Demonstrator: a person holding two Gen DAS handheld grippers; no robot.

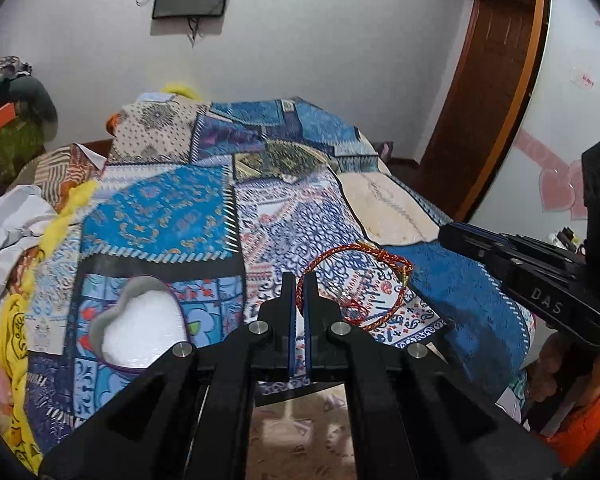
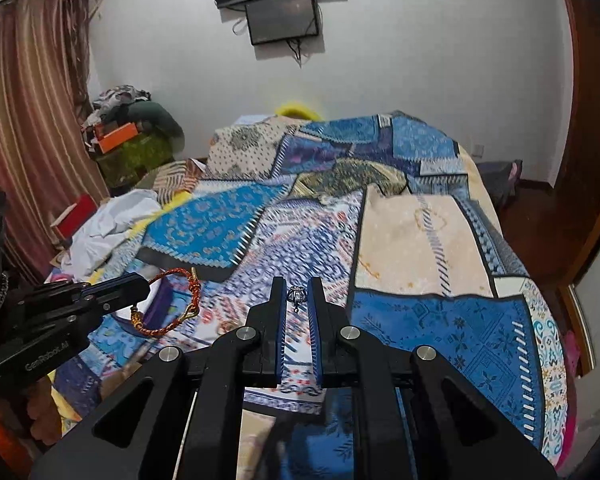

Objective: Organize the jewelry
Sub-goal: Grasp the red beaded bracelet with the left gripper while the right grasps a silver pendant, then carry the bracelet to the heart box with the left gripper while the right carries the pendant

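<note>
My left gripper [image 1: 299, 280] is shut on a red and gold braided cord bracelet [image 1: 396, 258], whose loop hangs to the right of the fingers above the patterned bedspread. The same bracelet [image 2: 168, 320] shows in the right wrist view, held by the left gripper [image 2: 142, 286]. My right gripper [image 2: 297, 286] is shut on a small silver ornament [image 2: 296, 295] pinched between its fingertips. It shows from the side in the left wrist view, at the right edge [image 1: 446, 232]. A heart-shaped box with a white lining [image 1: 144, 320] lies open on the bed, to the left of my left gripper.
A blue patchwork bedspread [image 1: 172, 216] covers the bed. White cloth [image 1: 12, 220] and yellow cloth [image 1: 16, 344] lie at its left edge. A pile of clothes with an orange box [image 2: 118, 138] stands by the curtain [image 2: 32, 120]. A wooden door frame [image 1: 496, 92] is at the right.
</note>
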